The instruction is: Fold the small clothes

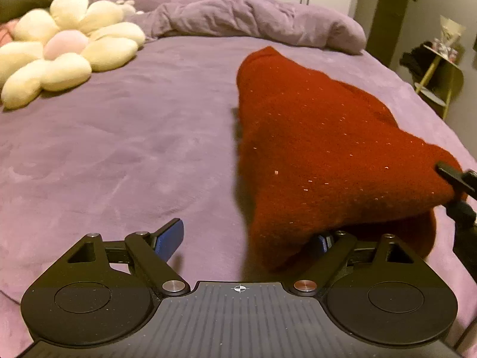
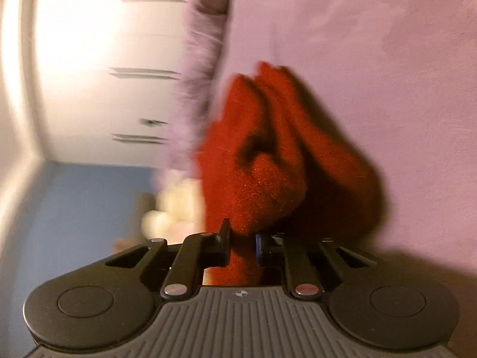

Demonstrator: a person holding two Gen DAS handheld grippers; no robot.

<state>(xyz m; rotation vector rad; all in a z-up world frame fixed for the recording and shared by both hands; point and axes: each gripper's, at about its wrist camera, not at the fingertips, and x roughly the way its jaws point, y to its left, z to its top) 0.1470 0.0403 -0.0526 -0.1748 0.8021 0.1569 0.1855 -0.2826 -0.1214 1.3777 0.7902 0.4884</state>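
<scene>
Left gripper is held wide open, its right finger hidden under the red knit garment. Right gripper is clamped on a bunched edge of that garment, lifted over the purple bed. Flower-shaped cushion is seen farther back.

Red knit garment with pale flecks lay bunched on the purple bed cover, right of centre. One edge was lifted off the cover; folds stacked in loose layers.
</scene>
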